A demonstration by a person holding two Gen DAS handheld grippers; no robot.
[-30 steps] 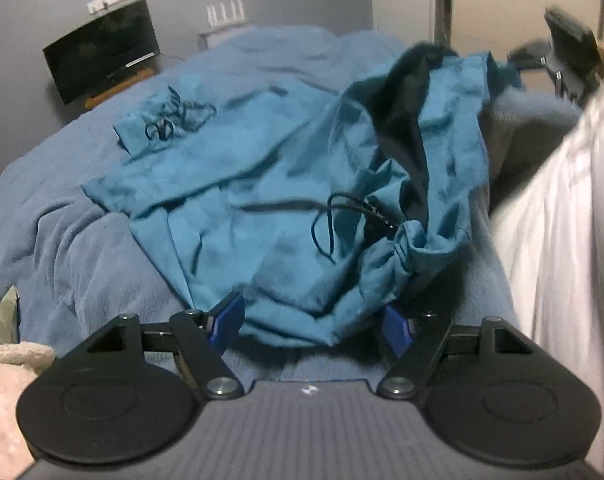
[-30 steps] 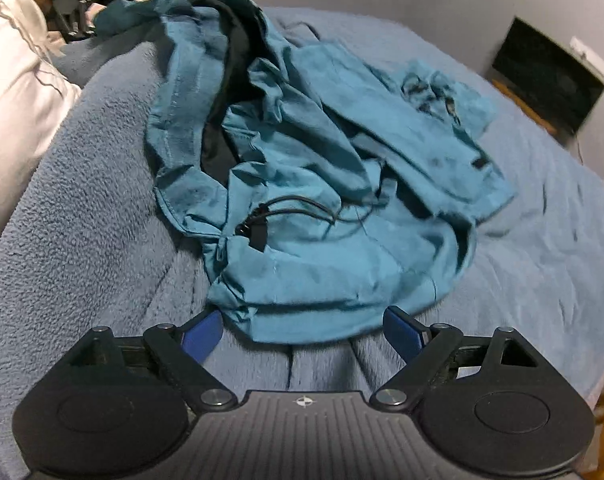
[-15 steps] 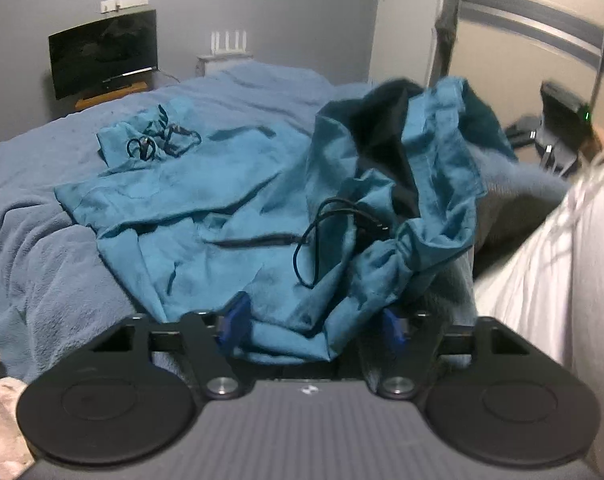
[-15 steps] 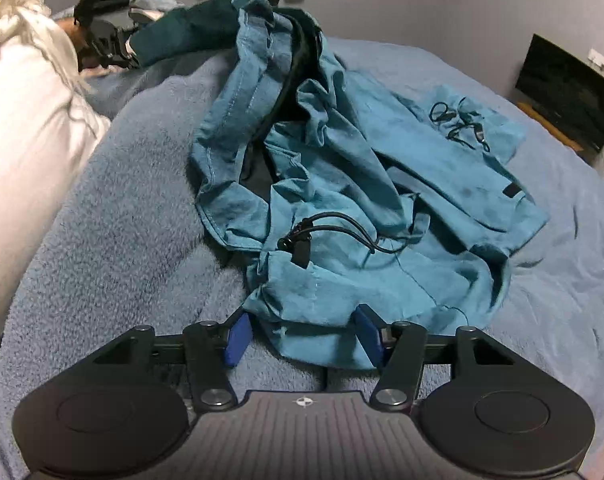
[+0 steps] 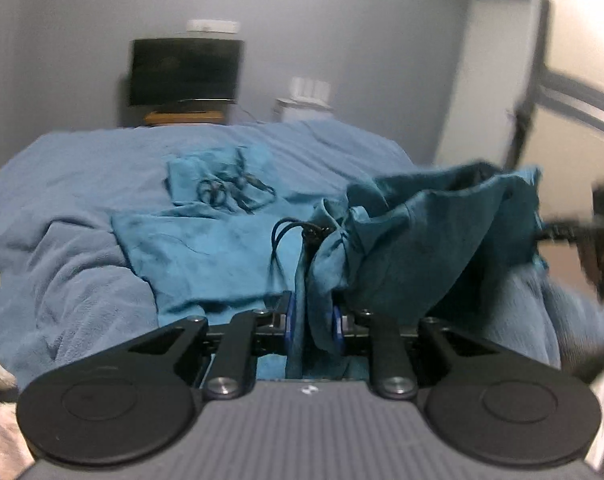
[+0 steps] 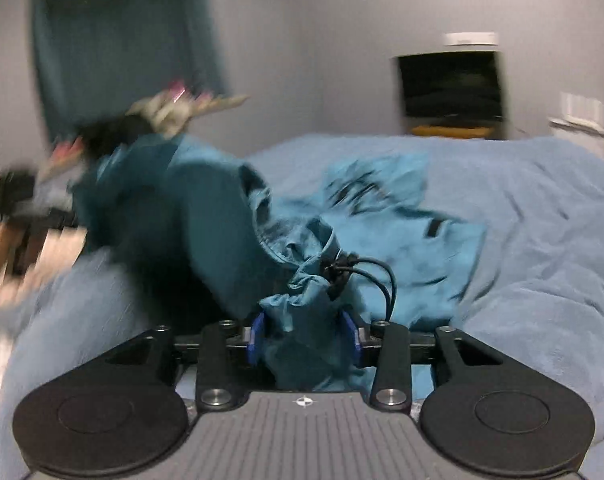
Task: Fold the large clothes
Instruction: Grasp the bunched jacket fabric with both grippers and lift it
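Closing on cloth, both of them: two grippers, one teal garment [image 5: 230, 248], one blue blanket [image 5: 74, 276] spread over the bed beneath it all. Starting at the far left of the left wrist view: blanket bunched in soft folds, then the garment's flat part lying across the bed's middle, with one tangle of black cord [image 5: 230, 192] resting on its far panel. Further back against the grey wall, one dark screen [image 5: 184, 72] on a wooden stand, and one white device [image 5: 308, 94] just to its right. Moving to centre: left gripper [image 5: 312, 322], jaws nearly together and closing, a narrow gather of teal fabric pinched between the two blue pads [image 5: 289, 320], one black drawstring loop [image 5: 286, 240] dangling just above the grip. Right of that, fabric lifted off the bed in a dark hanging swag, stretching away to the blurred shape at the right edge. Over to the right wrist view: at far left a smeared hand and dark object, too blurred to read; then the same raised swag of the garment [image 6: 174, 216]. At centre, right gripper [image 6: 304, 338], jaws about half apart and closing, a thick bundle of fabric filling the gap and touching both pads. One black cord [image 6: 376, 276] curling out of the bundle. At right, bare blanket [image 6: 542, 240] and the screen [image 6: 450, 84].
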